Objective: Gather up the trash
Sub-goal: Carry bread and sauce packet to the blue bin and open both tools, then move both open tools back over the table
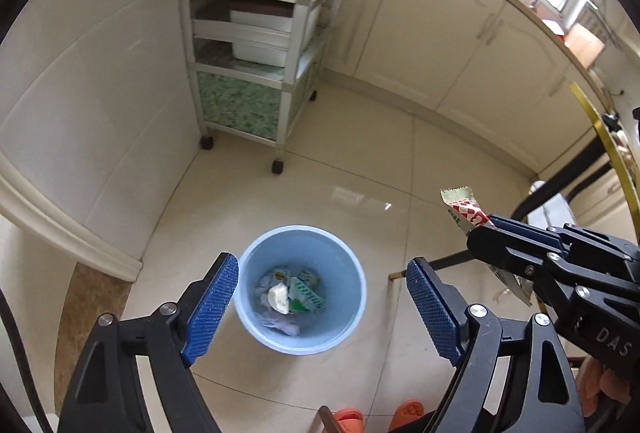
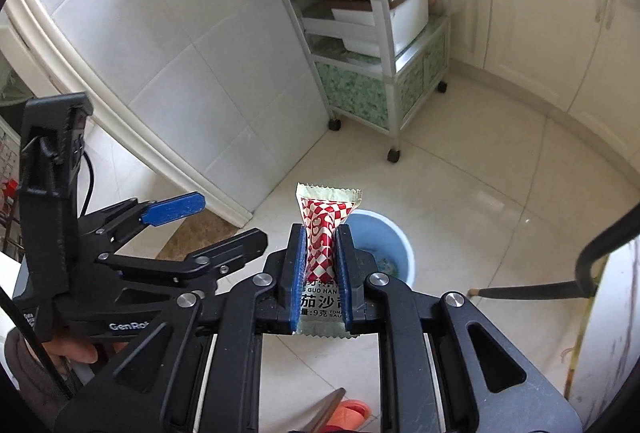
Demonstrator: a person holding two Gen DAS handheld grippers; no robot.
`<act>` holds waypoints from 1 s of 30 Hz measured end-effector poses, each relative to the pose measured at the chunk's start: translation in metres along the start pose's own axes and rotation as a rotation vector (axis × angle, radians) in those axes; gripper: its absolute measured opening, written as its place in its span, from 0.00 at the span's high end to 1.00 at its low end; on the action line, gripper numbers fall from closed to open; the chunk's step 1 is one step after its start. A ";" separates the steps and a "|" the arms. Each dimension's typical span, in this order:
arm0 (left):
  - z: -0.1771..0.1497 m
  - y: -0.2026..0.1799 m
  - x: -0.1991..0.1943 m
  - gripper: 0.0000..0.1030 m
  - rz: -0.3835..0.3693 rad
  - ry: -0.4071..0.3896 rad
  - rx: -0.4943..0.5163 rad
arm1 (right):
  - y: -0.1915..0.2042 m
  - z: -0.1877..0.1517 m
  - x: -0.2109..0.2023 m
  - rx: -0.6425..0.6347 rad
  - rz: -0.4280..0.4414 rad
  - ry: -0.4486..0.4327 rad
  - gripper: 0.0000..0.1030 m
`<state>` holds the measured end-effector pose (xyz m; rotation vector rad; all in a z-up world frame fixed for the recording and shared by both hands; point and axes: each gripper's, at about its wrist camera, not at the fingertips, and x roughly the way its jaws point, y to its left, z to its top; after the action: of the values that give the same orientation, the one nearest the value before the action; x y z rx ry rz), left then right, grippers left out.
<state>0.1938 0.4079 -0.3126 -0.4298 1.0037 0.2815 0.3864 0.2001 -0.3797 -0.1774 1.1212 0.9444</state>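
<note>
So the landmark here is the round light-blue plastic trash bin (image 1: 300,289) sitting on the cream tiled floor (image 1: 360,161). It already has stuff in it: crumpled white paper and some green-and-white wrappers at the bottom.

The left gripper (image 1: 322,307) hangs right above the bin with its blue-padded jaws spread wide, nothing between them, so you look straight down into the bin through the gap.

The right gripper (image 2: 322,269) is off to the right of the bin and above floor level, jaws pinched narrow on a red-and-white checkered sauce packet (image 2: 320,233) with pale green crimped ends. The packet stands upright in the pads, top end sticking out past the fingertips, not in the bin.

Behind the bin, a white metal rolling shelf cart (image 1: 256,45) stands against the white tiled wall, well apart from it. Orange slippers (image 1: 348,418) are on the near side of the bin.
</note>
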 end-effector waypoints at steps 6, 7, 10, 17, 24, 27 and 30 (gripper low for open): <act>0.002 -0.014 -0.013 0.20 0.028 -0.032 -0.032 | 0.014 0.007 0.009 -0.010 0.034 -0.023 0.77; 0.001 -0.013 -0.020 0.20 0.033 -0.043 -0.035 | 0.016 0.008 0.008 -0.009 0.036 -0.029 0.76; -0.007 -0.018 -0.036 0.20 0.033 -0.073 -0.044 | 0.020 0.013 0.000 -0.003 0.011 -0.054 0.58; -0.020 -0.052 -0.085 0.20 0.005 -0.158 0.000 | 0.015 0.012 -0.060 0.014 -0.049 -0.152 0.35; -0.033 -0.125 -0.141 0.16 -0.079 -0.269 0.118 | -0.003 -0.011 -0.176 0.019 -0.155 -0.309 0.23; -0.041 -0.164 -0.160 0.12 -0.116 -0.312 0.187 | -0.023 -0.030 -0.231 0.048 -0.198 -0.381 0.20; -0.050 -0.206 -0.177 0.07 -0.157 -0.350 0.256 | -0.052 -0.048 -0.276 0.096 -0.264 -0.436 0.14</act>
<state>0.1519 0.1976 -0.1391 -0.2141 0.6477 0.0793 0.3609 -0.0121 -0.1906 -0.0355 0.7166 0.6506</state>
